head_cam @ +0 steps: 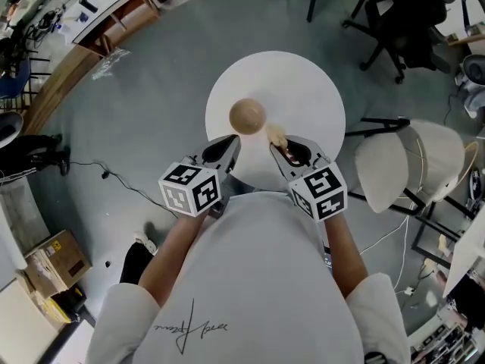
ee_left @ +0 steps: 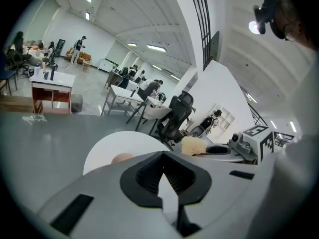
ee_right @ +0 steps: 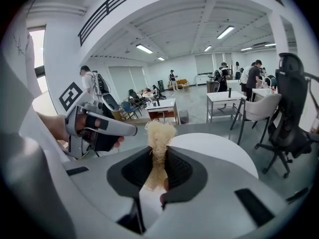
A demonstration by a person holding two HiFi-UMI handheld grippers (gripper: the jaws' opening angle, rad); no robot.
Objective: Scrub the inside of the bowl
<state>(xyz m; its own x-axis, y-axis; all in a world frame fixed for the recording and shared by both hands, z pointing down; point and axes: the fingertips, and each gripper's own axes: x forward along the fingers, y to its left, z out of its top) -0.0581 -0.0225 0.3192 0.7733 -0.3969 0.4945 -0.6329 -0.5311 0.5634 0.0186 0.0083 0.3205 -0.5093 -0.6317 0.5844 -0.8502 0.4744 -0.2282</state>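
A tan wooden bowl (head_cam: 247,116) rests on the round white table (head_cam: 303,89), near its front half. My right gripper (head_cam: 279,149) is shut on a pale fibre scrub brush (head_cam: 276,136), whose bristle tuft pokes out just right of the bowl. In the right gripper view the brush (ee_right: 158,133) sits pinched between the jaws of the right gripper (ee_right: 158,156). My left gripper (head_cam: 233,144) hovers just in front of the bowl, shut with nothing in it. In the left gripper view, only a sliver of the bowl (ee_left: 122,158) shows over the closed left gripper (ee_left: 163,156).
A white shell chair (head_cam: 409,161) stands right of the table and a black office chair (head_cam: 402,29) behind it. A cardboard box (head_cam: 57,260) and a cable (head_cam: 114,177) lie on the grey floor at left. Desks (head_cam: 114,6) stand at the far left.
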